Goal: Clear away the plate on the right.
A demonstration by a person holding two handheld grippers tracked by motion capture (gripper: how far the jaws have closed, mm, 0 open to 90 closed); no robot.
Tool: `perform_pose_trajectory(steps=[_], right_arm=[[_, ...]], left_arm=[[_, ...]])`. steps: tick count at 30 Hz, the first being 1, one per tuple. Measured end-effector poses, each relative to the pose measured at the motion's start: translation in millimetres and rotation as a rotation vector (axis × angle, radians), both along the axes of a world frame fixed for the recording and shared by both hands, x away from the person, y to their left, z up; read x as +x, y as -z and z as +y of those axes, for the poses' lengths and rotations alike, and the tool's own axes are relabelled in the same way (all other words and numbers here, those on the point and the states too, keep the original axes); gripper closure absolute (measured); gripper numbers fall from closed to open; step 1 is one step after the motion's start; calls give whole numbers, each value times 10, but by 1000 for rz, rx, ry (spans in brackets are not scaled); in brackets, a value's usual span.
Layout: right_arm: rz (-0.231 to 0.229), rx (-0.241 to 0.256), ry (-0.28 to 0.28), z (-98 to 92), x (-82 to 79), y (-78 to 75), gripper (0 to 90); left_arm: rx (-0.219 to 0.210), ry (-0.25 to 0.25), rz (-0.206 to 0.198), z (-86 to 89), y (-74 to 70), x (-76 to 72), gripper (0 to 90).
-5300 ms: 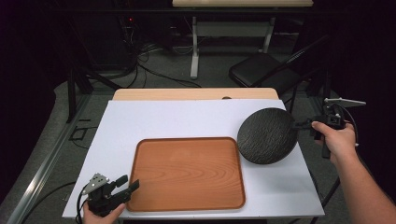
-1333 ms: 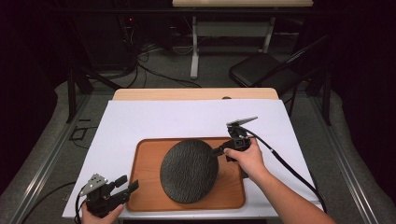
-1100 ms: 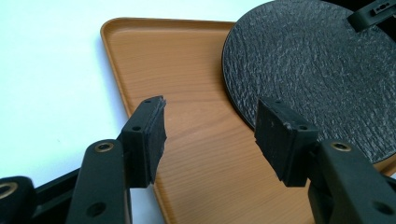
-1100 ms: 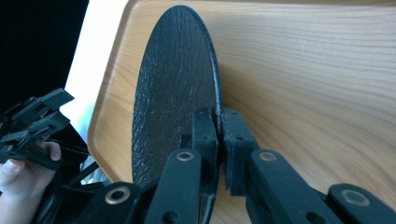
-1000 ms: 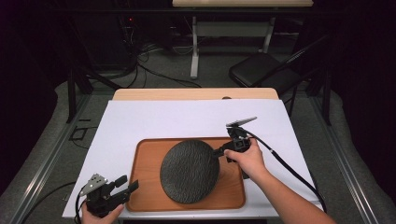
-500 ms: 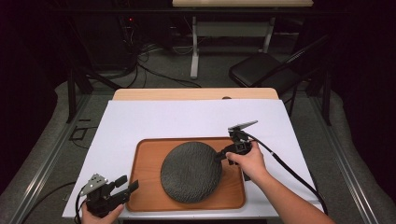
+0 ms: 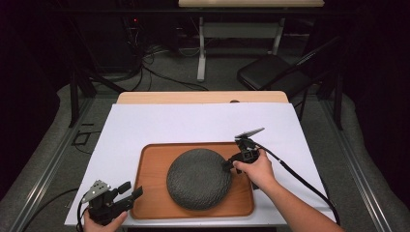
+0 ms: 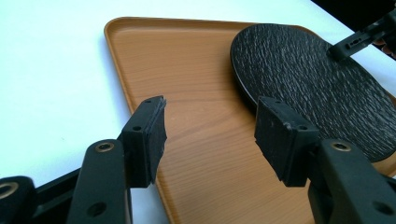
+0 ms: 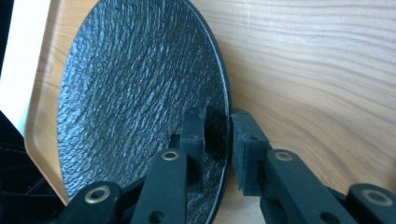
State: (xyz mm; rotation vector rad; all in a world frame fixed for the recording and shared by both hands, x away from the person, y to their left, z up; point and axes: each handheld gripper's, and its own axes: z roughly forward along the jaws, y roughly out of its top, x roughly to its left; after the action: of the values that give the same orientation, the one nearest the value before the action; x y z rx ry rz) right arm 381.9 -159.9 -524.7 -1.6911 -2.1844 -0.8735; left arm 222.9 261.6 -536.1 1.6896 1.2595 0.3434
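A: High view first. Where is the plate?

B: The plate lies on the tray, right of the tray's middle. The right tool grips its rim at about 2 o'clock. The tray sits on the white tabletop, toward its near edge.

A: And the left tool?

B: The left tool hovers at the tray's 8 o'clock corner, jaws wide and holding nothing.

A: Left gripper view?

B: Its pads stand well apart over the tray's near rim. The plate lies beyond, at 1 o'clock, with the right tool's tip on its far edge.

A: Right gripper view?

B: The right tool is nearly closed on the plate's rim, one pad on the textured face and the other on the rim's outer side. Tray wood lies to the right.
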Motion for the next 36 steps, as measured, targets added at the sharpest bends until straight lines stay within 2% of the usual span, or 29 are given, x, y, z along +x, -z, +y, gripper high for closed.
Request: perform_pose_trajectory(steps=[6,8,9,12,17,20,23,28,29,34,36], right_arm=[[-15,-64,-31,22,-18,56,732],[-11,-66,-25,27,-27,47,733],[-26,-61,-15,34,-32,54,733],[-34,-75,-34,28,-31,48,734],[-47,-83,-32,23,-34,32,737],[-38,-69,-17,9,-37,-4,704],[-80,-59,-22,-16,-43,-54,689],[-129,14,5,-113,-50,-231,629],[-125,20,15,-134,-58,-271,620],[-182,15,7,-244,-108,-420,570],[-237,-8,-3,-278,-156,-477,547]], left_arm=[[4,2,0,-5,1,1,434],[1,1,0,-4,3,2,434],[0,1,1,-4,3,2,434],[4,3,-1,-10,5,2,434],[3,5,0,-7,4,1,434],[4,4,-1,-8,4,1,434],[6,3,-3,-11,5,1,434],[6,2,-1,-14,7,3,433],[6,2,-2,-14,6,2,433],[5,0,0,-9,7,4,433],[5,0,1,-9,7,4,433]])
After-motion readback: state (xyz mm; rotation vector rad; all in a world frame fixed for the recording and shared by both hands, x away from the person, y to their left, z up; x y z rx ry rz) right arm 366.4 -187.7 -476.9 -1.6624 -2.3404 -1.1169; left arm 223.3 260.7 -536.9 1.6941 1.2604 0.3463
